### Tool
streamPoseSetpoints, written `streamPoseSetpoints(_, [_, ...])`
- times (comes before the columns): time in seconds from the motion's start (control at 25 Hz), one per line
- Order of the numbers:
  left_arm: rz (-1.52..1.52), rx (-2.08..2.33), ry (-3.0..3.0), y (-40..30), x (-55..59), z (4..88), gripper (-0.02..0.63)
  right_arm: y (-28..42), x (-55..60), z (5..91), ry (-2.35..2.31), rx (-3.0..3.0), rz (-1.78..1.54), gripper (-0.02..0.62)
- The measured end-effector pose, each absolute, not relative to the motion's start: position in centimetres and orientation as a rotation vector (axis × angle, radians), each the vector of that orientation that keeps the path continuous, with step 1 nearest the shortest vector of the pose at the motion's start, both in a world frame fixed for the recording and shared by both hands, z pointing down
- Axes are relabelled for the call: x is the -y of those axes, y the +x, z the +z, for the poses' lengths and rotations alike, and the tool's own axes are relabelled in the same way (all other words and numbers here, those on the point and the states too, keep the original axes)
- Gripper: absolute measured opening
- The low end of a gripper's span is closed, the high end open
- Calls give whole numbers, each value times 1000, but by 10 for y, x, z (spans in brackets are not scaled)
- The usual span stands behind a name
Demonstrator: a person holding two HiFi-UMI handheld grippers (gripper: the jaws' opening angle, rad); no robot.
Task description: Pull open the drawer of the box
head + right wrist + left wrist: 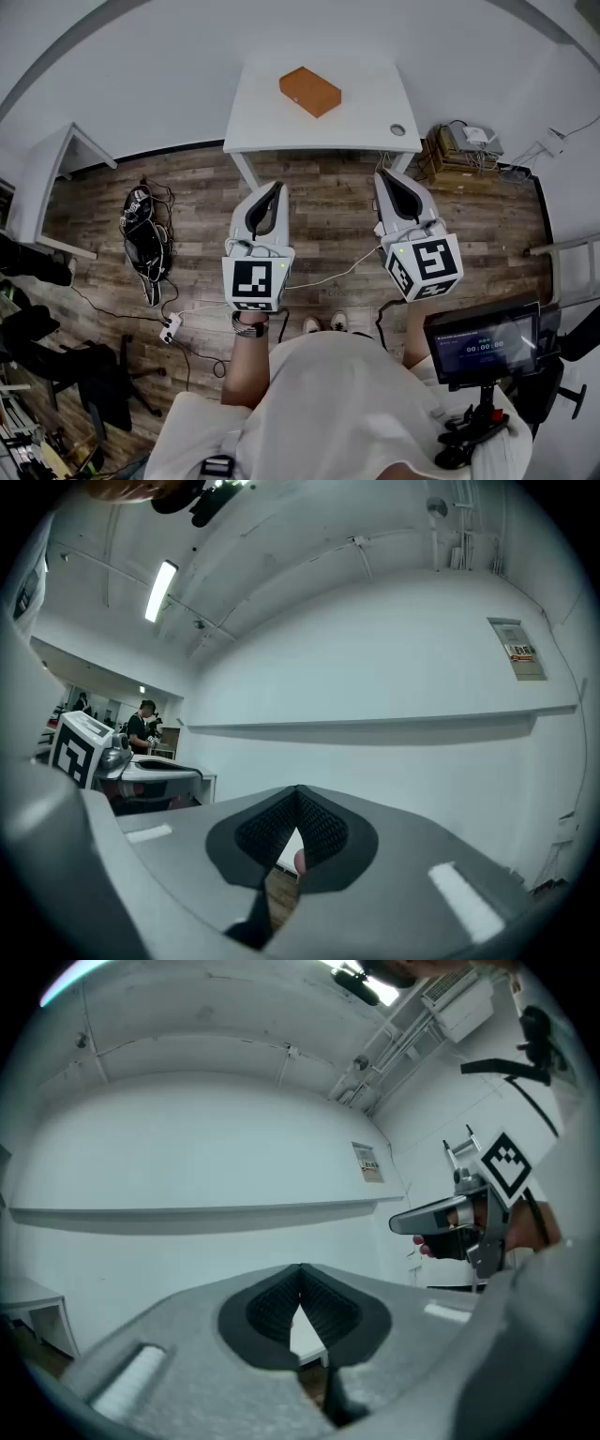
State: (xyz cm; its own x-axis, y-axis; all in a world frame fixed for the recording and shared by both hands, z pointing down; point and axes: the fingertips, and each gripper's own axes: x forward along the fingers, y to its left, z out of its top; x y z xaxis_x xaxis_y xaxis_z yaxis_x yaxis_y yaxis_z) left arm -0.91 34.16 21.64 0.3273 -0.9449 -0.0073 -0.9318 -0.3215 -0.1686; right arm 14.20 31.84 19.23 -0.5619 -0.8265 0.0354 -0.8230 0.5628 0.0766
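An orange-brown box (pixel 310 91) lies on a small white table (pixel 262 127) at the top middle of the head view, far ahead of both grippers. My left gripper (pixel 275 187) is held level over the wooden floor, short of the table's front edge, jaws shut with nothing between them. My right gripper (pixel 384 178) is level beside it, also shut and empty. In the left gripper view the left gripper (pixel 300 1269) points at a white wall with its tips meeting. The right gripper (pixel 298 791) points at the same wall in its own view. The box's drawer cannot be made out.
A second white table (pixel 47 178) stands at the left. Cables and a dark bundle (pixel 145 234) lie on the wooden floor at the left. Boxes and power gear (pixel 464 150) sit by the wall at the right. A screen on a mount (pixel 483 342) is at the lower right.
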Motion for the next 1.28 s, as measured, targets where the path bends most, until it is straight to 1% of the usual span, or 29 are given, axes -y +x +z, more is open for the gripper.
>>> streamPoseSetpoints(0.36, [-80,-1747,-2471,-12,-326,212,5,143,-308,193,1471,2726,-57,0])
streamPoseSetpoints(0.64, [-142,-1716,-2499,-9,-320,222,5,140,-306,196,1468,2700,-27,0])
streamPoseSetpoints(0.88, [-203,-1702,-2496,-18,-341,227,5,131,-326,195,1510,2684,-34,0])
streamPoseSetpoints(1.28, [-205,-1707,-2507,-32,-349,234,5,117,-336,202,1509,2680,-17,0])
